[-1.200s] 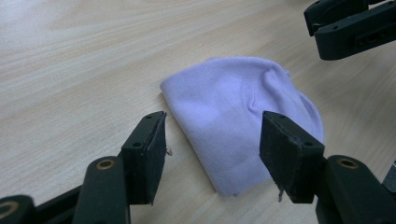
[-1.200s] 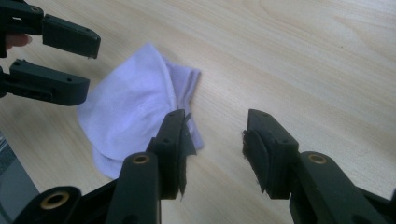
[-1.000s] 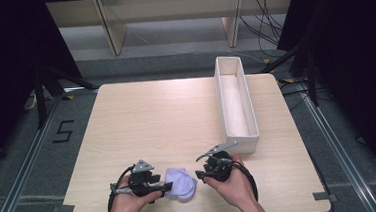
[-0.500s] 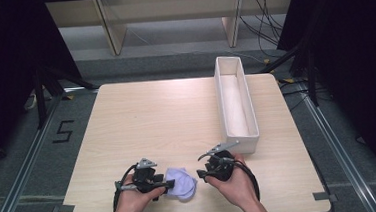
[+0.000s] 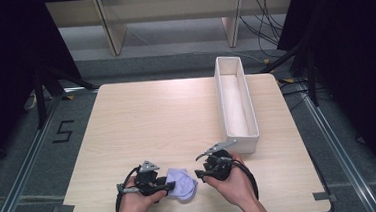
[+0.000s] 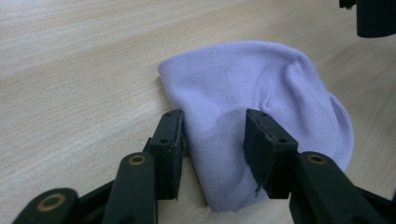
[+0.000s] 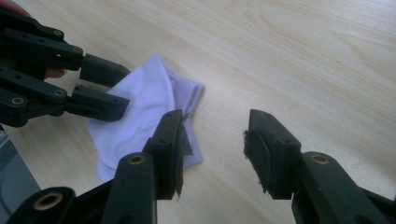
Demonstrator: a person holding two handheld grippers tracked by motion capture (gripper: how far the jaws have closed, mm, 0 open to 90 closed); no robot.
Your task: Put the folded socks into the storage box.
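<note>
On the pale wooden table (image 5: 142, 124), our left gripper (image 6: 212, 140), jaws just narrowing astride the small folded lilac cloth (image 6: 261, 107) without pinching yet, needed to finish closing while our right gripper (image 7: 212, 149) waited spread beside it.

Near the front edge of the table (image 5: 127, 120), a folded cloth (image 5: 181, 184) lies flat on the bare top. The left gripper (image 5: 157, 185) sits just to its left, jaws astride the cloth's near end (they have just been closing), and the right gripper (image 5: 206, 171) stands just right of it. Behind the right gripper, along the table's right side, a long tray (image 5: 250, 112) runs toward the far edge.
</note>
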